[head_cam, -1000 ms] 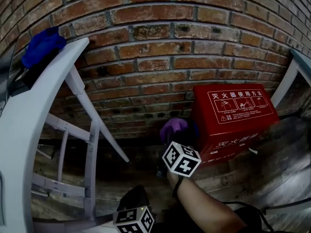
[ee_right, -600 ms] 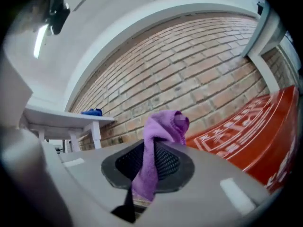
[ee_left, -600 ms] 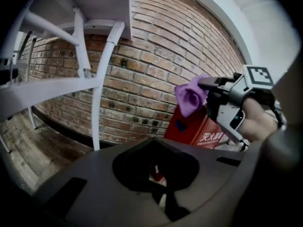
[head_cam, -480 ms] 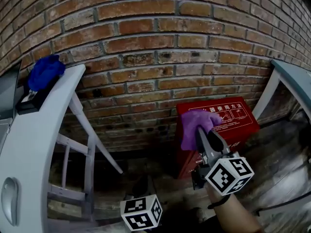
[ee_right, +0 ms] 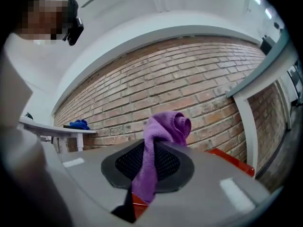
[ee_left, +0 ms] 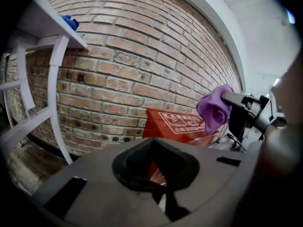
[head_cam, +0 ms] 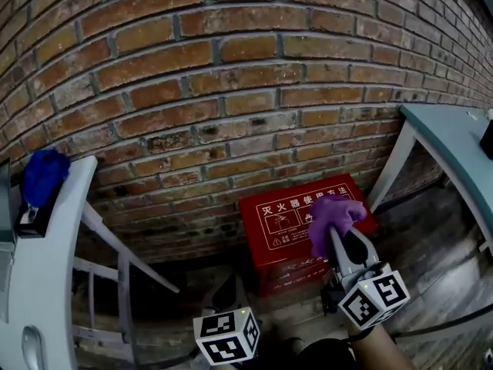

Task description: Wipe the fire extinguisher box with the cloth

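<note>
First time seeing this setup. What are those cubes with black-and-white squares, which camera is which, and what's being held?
A person holds a two-jaw gripper in each hand; the marker cubes belong to them. The head view comes from a camera on the person's head, looking down; the other two cameras ride on the grippers, looking along their jaws. The right gripper is shut on a purple cloth, at the top of the red fire extinguisher box by the brick wall. The left gripper holds nothing, jaws nearly together.
</note>
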Available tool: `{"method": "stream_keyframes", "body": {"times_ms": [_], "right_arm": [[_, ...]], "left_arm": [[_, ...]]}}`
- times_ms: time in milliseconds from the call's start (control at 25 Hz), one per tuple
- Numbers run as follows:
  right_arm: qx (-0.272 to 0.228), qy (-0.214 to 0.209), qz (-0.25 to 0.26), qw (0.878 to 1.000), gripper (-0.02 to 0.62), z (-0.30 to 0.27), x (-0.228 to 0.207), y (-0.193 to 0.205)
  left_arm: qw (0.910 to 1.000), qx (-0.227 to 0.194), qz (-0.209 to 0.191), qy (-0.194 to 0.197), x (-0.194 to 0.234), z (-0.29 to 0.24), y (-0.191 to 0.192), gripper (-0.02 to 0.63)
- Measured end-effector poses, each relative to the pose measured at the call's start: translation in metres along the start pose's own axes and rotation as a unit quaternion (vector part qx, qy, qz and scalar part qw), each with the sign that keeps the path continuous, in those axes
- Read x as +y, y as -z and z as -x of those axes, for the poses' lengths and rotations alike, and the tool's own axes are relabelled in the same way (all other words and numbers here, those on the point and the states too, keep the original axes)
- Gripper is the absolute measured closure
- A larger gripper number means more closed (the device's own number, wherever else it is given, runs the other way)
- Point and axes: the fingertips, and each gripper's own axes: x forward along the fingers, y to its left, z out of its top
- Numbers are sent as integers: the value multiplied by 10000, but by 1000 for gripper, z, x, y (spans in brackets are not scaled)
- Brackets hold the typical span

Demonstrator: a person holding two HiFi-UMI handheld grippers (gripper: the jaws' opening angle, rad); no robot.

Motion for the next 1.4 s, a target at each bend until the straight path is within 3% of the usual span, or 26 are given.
{"method": "stream_keyframes", "body": {"times_ms": [160, 240, 480, 720, 1040, 1400], "right_arm": [[441, 53, 710, 9965, 549, -3, 0, -35], [601, 179, 822, 9946, 549, 0, -1, -60], [915, 451, 467, 9937, 549, 28, 25, -156], [889, 580, 401, 9935, 549, 74, 78, -264], [710, 480, 619, 9944, 549, 120, 142, -365], [503, 227, 718, 9959, 551, 138, 161, -411]], "left_arm": [[9998, 122, -94, 145, -49, 7, -56, 600], [9995, 119, -202, 199, -71, 21, -91, 600], [9975, -12, -611, 365, -129, 106, -193, 601], [9967, -131, -694, 395, -161, 214, -268, 600], [9949, -211, -904, 404, -189, 322, -326, 600], [9941, -408, -969, 258, -211, 360, -349, 600]]}}
